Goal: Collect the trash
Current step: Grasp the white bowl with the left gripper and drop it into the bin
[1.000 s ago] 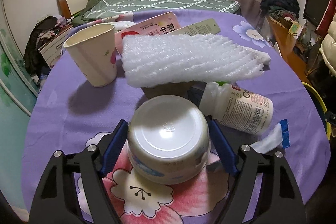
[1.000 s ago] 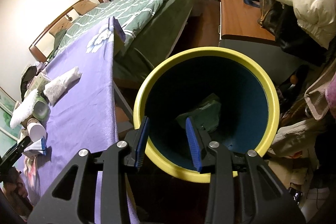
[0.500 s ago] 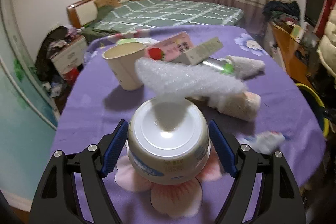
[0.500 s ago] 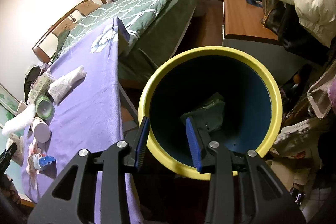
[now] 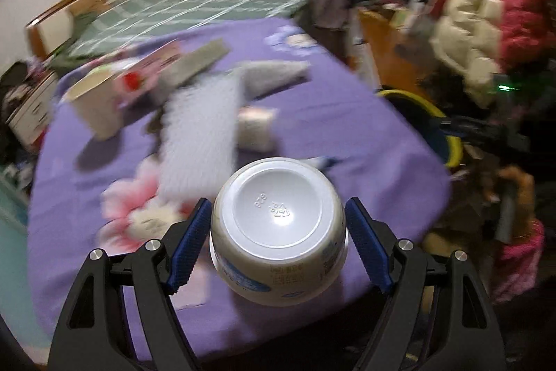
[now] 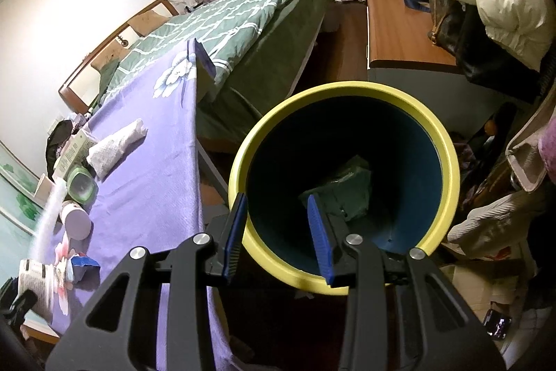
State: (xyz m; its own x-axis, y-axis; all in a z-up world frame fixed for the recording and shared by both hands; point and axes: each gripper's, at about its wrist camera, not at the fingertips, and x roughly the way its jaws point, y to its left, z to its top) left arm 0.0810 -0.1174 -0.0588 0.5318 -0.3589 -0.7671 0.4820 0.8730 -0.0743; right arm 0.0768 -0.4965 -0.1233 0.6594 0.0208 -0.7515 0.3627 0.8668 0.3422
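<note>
Left tool (image 5: 278,228): clamped on the white tub (image 5: 278,225), blue pads against both its sides, tub bottom facing the camera.
White tub: lifted clear of the worktop (image 5: 347,113), above its near edge.
Right tool (image 6: 276,232): partly open, holding nothing, over the near rim of the bin (image 6: 448,162).
Bin: yellow-rimmed, dark blue inside, on the floor just beside the worktop's edge; green wrapper (image 6: 344,190) lying at its bottom.
Worktop: purple flowered cloth; paper cup (image 5: 95,103), pink carton (image 5: 146,72), foam sheet (image 5: 201,134), small bottle (image 5: 257,127) behind the tub, all blurred.
Beyond the worktop: bed (image 6: 243,19) with green checked cover.
</note>
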